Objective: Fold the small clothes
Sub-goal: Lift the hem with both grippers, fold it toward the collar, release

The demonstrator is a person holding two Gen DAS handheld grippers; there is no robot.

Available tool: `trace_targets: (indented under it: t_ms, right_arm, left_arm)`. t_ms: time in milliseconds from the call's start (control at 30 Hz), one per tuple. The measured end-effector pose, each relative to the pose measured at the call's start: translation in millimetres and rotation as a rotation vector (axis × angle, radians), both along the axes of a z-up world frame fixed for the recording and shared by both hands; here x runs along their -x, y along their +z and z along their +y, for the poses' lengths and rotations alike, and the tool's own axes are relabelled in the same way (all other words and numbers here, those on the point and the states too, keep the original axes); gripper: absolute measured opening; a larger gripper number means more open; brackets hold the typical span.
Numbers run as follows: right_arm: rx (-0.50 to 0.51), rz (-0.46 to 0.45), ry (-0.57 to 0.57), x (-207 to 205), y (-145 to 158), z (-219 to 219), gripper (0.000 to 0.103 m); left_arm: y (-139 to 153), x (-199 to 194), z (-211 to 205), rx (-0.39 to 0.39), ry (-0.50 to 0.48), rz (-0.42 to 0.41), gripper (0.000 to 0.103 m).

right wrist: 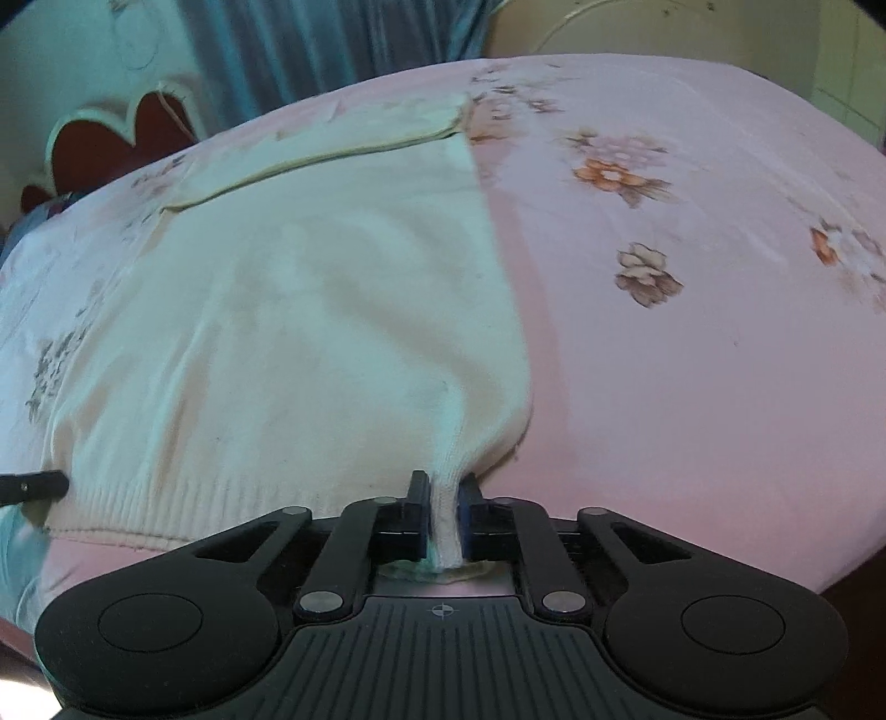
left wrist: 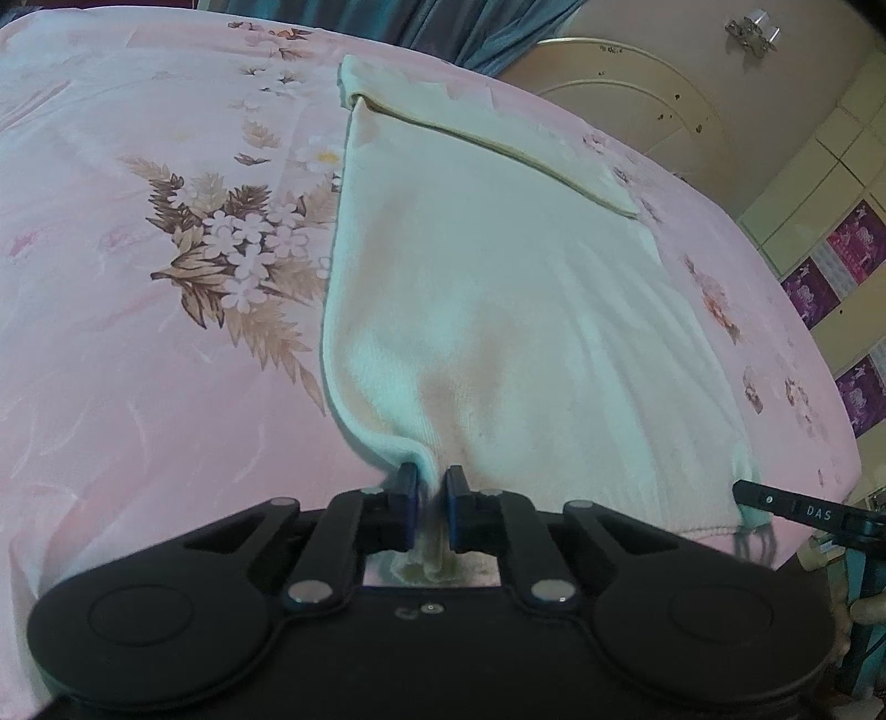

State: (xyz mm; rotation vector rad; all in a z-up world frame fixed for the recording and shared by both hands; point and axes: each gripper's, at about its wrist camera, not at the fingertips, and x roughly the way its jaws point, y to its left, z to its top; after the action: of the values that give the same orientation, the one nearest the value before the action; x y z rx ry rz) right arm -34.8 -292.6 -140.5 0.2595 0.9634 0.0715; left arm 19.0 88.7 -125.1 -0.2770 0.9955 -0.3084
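Left wrist view: we have the left gripper [left wrist: 431, 487] pinched onto the near-left corner of the cream knit garment [left wrist: 498, 310], fabric bunched between the blue pads and pulled up slightly. The garment lies mostly flat on the pink floral bedsheet [left wrist: 138, 360], far edge folded over itself. The tip of the right gripper [left wrist: 797, 507] shows at the garment's near-right corner. In the right wrist view, we have the right gripper [right wrist: 443, 501] clamped on the ribbed hem at the garment's [right wrist: 304, 332] near-right corner, a ridge of knit squeezed between the fingers. The bedsheet [right wrist: 692, 387] is bare to the right. Blue curtain [right wrist: 332, 50] behind the bed.
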Motion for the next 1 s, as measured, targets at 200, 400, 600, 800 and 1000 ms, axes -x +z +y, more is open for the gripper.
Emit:
trace_targets:
  t_ms: [200,400,600,800,1000]
  right_arm:
    - [-0.077,-0.046,0.021,-8.3,17.8,-3.8,0.008]
    - [-0.136,-0.121,0.019,-29.2,43.1,-6.9,0.008]
    - [-0.179,-0.194,-0.001,-65.6,68.1,-17.2,0.008]
    - [-0.18,-0.24,-0.006,-112.2,79.1,-26.1,0.008]
    - [-0.2,-0.266,-0.022,-167.7,78.8,-37.3,0.008]
  left_arm:
    - [21.0,-5.9,1.5,0.025,-0.001,-0.054,0.009]
    - [49.7,-24.8,2.1,0.059,0.007,-0.136,0.009]
    - [65.1,-56.0,-0.4,0.073,0.018,-0.196,0.009]
    - [71.3,-95.7,0.9,0.116,0.065,-0.237,0.009]
    - [75.4,-144.5,-3.9,0.121,0.096,-0.266,0.008]
